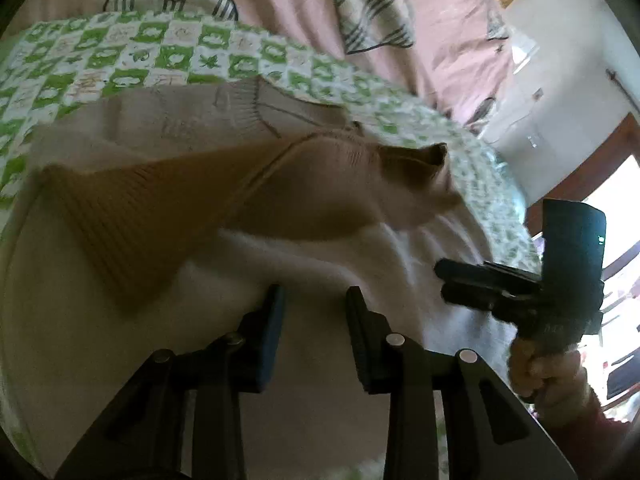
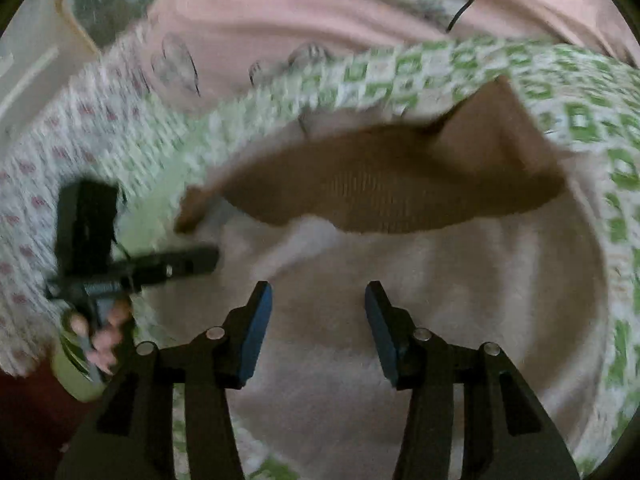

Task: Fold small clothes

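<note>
Nearest in the left wrist view, the left gripper (image 1: 314, 300) has its jaws parted with nothing between them, only pale cloth below; in the right wrist view the right gripper (image 2: 318, 300) stands wider apart, likewise empty — both tools are released. Under them lies the cream garment (image 1: 100, 340), a small knit piece spread on the green-checked blanket (image 1: 132, 52); its tan ribbed part (image 1: 132, 220) is turned over onto the cream body, with a loose end (image 1: 424, 160) poking up toward the right. Beyond that, the pink bedcover (image 1: 288, 4) with leaf prints.

My reading: 1 fold has been laid and let go, and the step in hand is the move between folds. The next move calls for choosing a fresh edge — likely the untidy loose end or a side of the cream body — and bringing both pairs of jaws low over it, each pinching 1 corner so the knit lifts evenly; a single-layer pinch matters, since the blanket beneath could come up too.
</note>
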The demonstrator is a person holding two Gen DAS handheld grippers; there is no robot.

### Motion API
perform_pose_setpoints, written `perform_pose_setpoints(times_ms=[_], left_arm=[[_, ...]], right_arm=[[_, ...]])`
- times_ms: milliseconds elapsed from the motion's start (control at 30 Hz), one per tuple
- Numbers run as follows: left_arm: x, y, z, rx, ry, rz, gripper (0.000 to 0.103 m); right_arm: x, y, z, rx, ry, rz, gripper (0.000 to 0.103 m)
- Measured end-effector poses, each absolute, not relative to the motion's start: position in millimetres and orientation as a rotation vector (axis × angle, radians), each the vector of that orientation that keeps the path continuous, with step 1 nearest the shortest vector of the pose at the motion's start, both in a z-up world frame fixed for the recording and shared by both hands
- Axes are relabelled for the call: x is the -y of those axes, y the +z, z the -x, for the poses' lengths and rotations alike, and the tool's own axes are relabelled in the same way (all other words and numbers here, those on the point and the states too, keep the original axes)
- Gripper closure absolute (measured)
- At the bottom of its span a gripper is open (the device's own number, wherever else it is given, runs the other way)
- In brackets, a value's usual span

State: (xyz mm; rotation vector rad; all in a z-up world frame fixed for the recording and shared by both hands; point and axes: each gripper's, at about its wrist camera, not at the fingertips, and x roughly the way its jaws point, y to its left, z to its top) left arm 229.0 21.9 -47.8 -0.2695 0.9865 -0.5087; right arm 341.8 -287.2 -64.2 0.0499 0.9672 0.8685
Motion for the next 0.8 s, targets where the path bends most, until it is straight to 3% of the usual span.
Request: perform_pose_setpoints(times_ms=[67, 133, 367, 633, 800], left_arm=[[-31, -53, -250, -0.990, -0.451, 0.251, 0.085], [-48, -55, -268, -0.984, -0.421, 0.281, 0.086], [-118, -47, -293, -0.916, -0.260, 0.405, 0.089], [-141, -25, -213, -0.849, -0.215, 0.509, 0.069], [-158, -32, -149, -0.852, -0.190, 0.639, 0.067]], right_arm=[[282, -68, -358, -0.968, 0.821, 0.005, 0.054], [285, -72, -384, -0.963, 0.749, 0.028, 0.067], [365, -60, -431, -0.867, 0.464, -0.268, 0.069], [392, -43, -371, -0.835, 0.503, -0.369, 0.067], [393, -49, -332, -0.855, 0.536, -0.450, 0.066]])
